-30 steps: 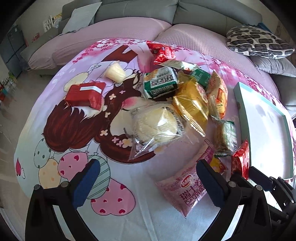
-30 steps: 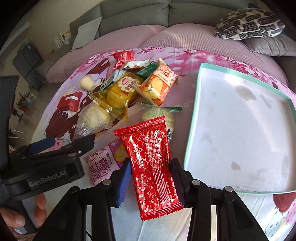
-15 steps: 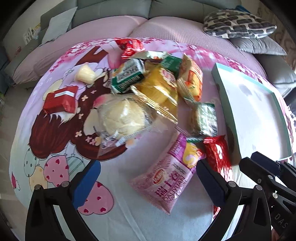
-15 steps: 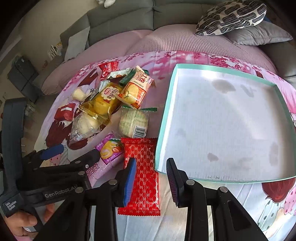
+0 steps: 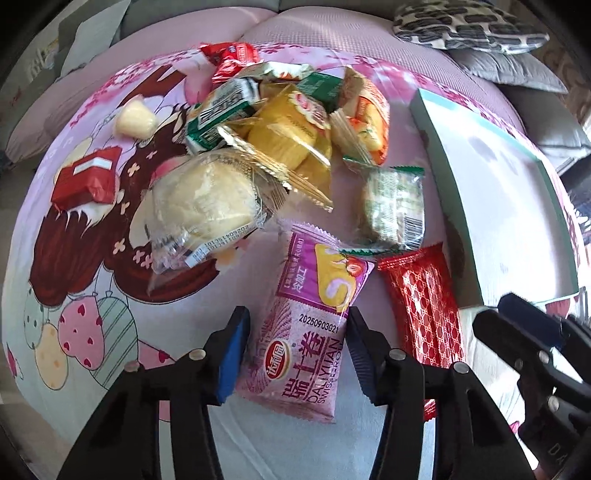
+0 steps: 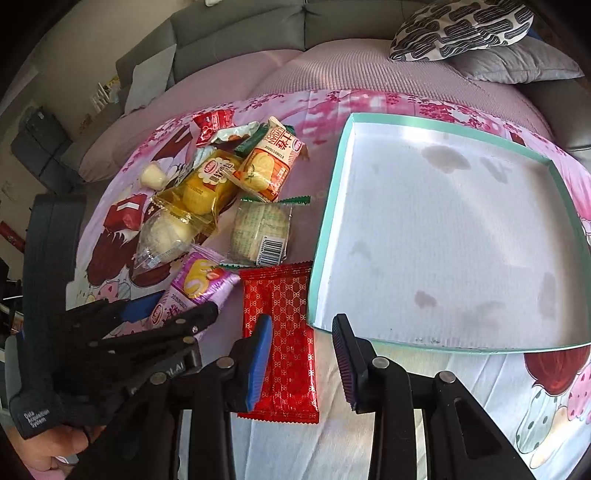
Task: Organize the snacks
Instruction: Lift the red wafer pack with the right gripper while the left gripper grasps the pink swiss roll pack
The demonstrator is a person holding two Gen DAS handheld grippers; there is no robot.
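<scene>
A pile of wrapped snacks lies on a cartoon-print cloth. My left gripper (image 5: 293,354) is open, its fingers on either side of a pink Swiss-roll packet (image 5: 310,332), not closed on it. The packet also shows in the right wrist view (image 6: 192,288). My right gripper (image 6: 303,362) is open and empty above a red patterned packet (image 6: 284,332) that lies flat beside the tray; the packet also shows in the left wrist view (image 5: 424,302). The teal-rimmed white tray (image 6: 332,206) holds nothing.
Behind lie a clear-wrapped bun (image 5: 203,199), a yellow cake packet (image 5: 288,136), an orange packet (image 5: 369,118), a green-edged cracker packet (image 5: 395,206), a red box (image 5: 88,177) and a jelly cup (image 5: 135,118). A sofa with cushions (image 6: 461,26) is behind.
My right gripper let go of the red packet, which now lies flat, and opened wider. My left gripper moved in over the pink packet and narrowed around it.
</scene>
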